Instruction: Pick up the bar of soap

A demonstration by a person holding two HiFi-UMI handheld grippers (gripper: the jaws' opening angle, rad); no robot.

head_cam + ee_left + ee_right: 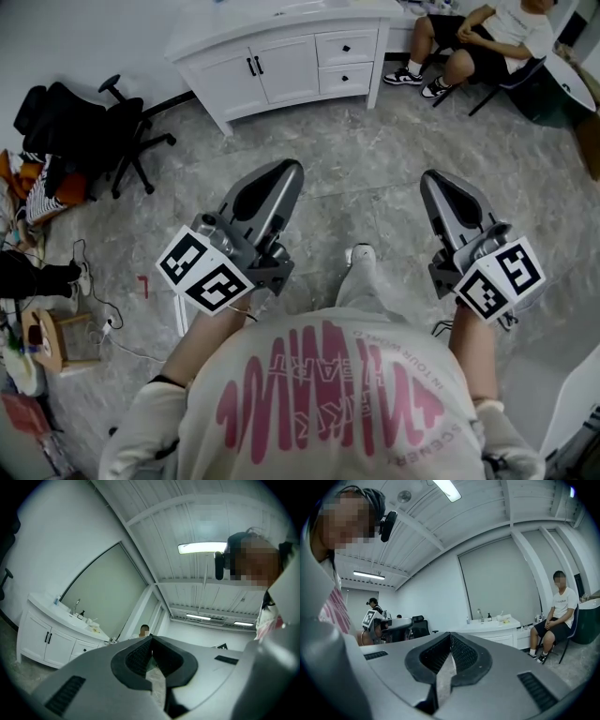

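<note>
Frankly, vanity items beyond the closed right gripper look indistinct.

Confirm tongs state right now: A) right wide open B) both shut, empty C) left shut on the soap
B: the left tongs and right tongs each meet tip to tip in their own gripper views, with nothing between them.
</note>
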